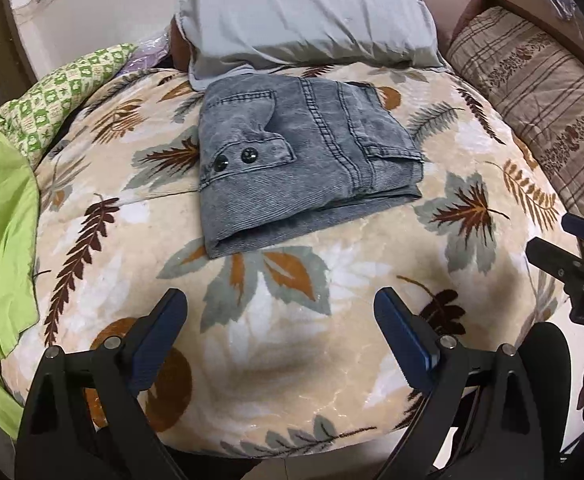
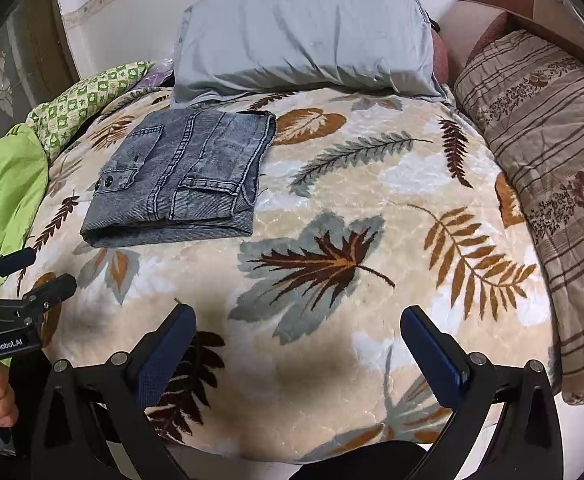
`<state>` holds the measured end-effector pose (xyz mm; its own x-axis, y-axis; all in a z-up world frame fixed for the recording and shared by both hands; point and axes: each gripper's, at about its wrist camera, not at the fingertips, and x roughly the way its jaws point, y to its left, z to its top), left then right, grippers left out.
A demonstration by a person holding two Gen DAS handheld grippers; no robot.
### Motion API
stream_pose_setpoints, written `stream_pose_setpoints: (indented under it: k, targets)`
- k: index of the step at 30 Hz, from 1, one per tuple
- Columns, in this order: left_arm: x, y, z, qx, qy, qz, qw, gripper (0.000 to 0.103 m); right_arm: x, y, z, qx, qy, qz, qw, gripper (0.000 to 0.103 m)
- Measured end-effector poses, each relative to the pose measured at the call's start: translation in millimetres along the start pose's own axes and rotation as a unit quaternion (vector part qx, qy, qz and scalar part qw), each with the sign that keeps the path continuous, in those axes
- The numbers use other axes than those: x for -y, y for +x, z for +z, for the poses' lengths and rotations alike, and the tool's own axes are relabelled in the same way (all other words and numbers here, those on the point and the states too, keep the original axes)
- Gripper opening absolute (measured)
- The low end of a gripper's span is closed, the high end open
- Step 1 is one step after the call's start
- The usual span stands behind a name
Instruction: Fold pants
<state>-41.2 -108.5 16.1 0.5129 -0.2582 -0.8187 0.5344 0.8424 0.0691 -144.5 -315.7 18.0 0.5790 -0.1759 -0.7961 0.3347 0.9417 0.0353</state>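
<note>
The grey denim pants (image 1: 292,152) lie folded into a compact rectangle on the leaf-patterned blanket (image 1: 292,340), just below the pillow; they also show in the right wrist view (image 2: 184,176) at upper left. My left gripper (image 1: 282,300) is open and empty, held above the blanket nearer than the pants. My right gripper (image 2: 297,316) is open and empty, to the right of the pants. Each gripper shows at the edge of the other's view, the right one (image 1: 551,240) and the left one (image 2: 48,270).
A grey pillow (image 1: 303,12) lies at the head of the bed. A green checked cloth (image 1: 64,92) and a lime-green sheet (image 1: 0,240) lie at the left. A brown striped pillow (image 2: 543,168) lies along the right edge.
</note>
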Motion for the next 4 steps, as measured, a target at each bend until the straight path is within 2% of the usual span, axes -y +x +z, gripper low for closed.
stream_pose_setpoints:
  k: [4]
  targets:
    - [3.5, -7.6, 5.0, 0.015, 0.003, 0.000, 0.9999, 0.096, 0.3, 1.5, 0.0, -0.003, -0.001, -0.005, 1.000, 0.103]
